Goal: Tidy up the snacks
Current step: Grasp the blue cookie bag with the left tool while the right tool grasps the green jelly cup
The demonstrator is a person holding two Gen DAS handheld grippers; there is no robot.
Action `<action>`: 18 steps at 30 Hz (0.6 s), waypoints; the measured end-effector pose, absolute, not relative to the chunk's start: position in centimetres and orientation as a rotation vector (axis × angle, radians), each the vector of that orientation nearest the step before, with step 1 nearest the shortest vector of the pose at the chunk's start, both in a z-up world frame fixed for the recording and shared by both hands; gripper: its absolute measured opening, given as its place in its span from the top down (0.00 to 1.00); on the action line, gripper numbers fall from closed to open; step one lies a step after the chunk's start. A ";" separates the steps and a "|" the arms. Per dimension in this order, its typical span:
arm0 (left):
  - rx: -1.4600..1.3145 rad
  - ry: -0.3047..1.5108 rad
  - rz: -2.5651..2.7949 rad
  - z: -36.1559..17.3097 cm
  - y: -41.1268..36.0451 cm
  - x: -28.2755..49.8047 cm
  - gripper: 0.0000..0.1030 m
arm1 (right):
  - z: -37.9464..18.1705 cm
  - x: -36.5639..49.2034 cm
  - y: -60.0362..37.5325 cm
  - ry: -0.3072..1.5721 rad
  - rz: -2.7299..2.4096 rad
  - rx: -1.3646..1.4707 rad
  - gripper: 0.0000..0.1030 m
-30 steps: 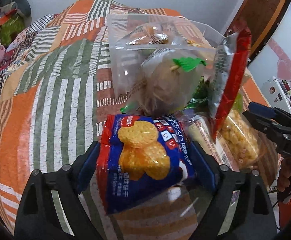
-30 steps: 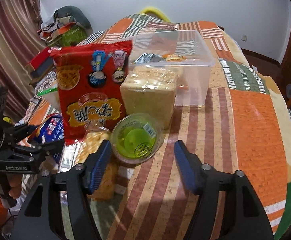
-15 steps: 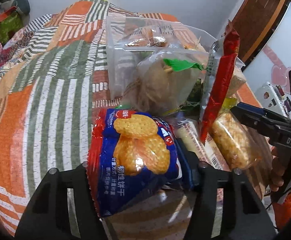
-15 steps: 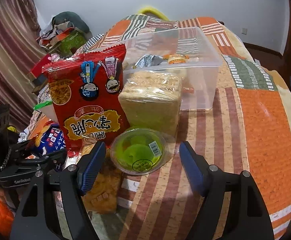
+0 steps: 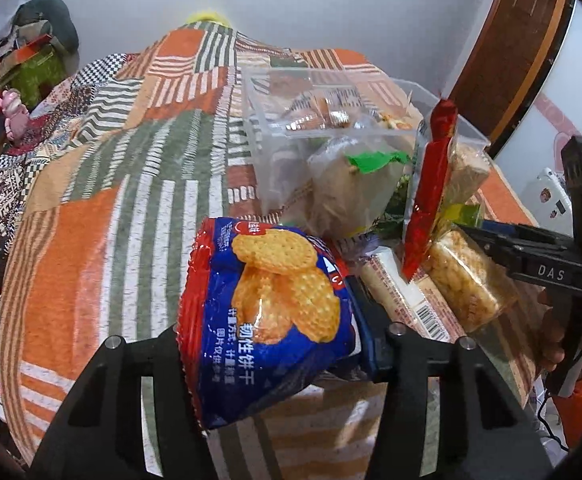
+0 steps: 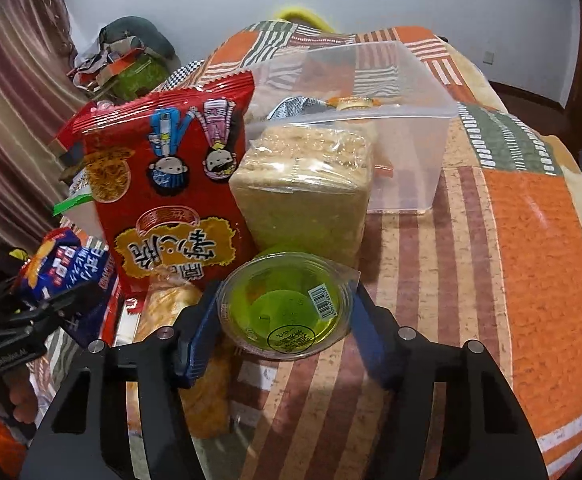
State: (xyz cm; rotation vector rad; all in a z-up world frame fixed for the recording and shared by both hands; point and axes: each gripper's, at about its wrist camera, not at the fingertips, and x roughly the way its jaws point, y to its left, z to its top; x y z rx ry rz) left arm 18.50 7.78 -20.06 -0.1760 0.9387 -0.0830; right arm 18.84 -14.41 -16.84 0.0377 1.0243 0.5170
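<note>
My left gripper (image 5: 269,320) is shut on a blue biscuit packet (image 5: 267,320) and holds it above the patchwork cloth; the packet also shows in the right wrist view (image 6: 67,272). My right gripper (image 6: 285,316) has its blue pads against both sides of a green jelly cup (image 6: 285,312) that sits on the cloth. Behind stand a red noodle-snack bag (image 6: 171,188), a wrapped tan cake block (image 6: 307,196) and a clear plastic box (image 6: 395,128) with a few snacks inside.
A clear bag with a green label (image 5: 355,192), a rice-cracker pack (image 5: 467,280) and a long barcoded pack (image 5: 403,300) lie beside the box. The striped cloth (image 6: 531,260) stretches right of the cup. Clutter sits at the far left (image 6: 131,64).
My left gripper closed on the biscuit packet and lifted it. My right gripper moved forward and closed in until its pads met the green jelly cup.
</note>
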 end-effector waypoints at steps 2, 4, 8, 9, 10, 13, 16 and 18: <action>-0.169 0.921 -0.075 -19.4 7.9 18.0 0.50 | -16.6 18.5 -14.9 1.016 0.518 0.042 0.44; -0.165 0.901 -0.067 -18.5 8.2 17.5 0.50 | -16.1 18.3 -15.4 1.007 0.518 0.045 0.44; -0.152 0.854 -0.054 -16.6 8.3 17.2 0.50 | -15.0 18.0 -16.4 0.974 0.512 0.052 0.44; -0.152 0.840 -0.052 -15.9 8.4 17.1 0.50 | -14.6 17.9 -16.5 0.965 0.510 0.053 0.44; -0.151 0.829 -0.050 -15.5 8.4 17.1 0.50 | -14.2 17.7 -16.7 0.952 0.509 0.054 0.44; -0.142 0.783 -0.042 -13.6 8.5 17.0 0.50 | -13.0 17.4 -17.1 0.916 0.505 0.054 0.44; -0.130 0.749 -0.035 -12.3 8.2 17.2 0.50 | -11.8 17.2 -17.2 0.878 0.502 0.055 0.44; -0.125 0.728 -0.036 -11.3 8.2 17.4 0.50 | -11.1 17.2 -17.3 0.853 0.499 0.053 0.44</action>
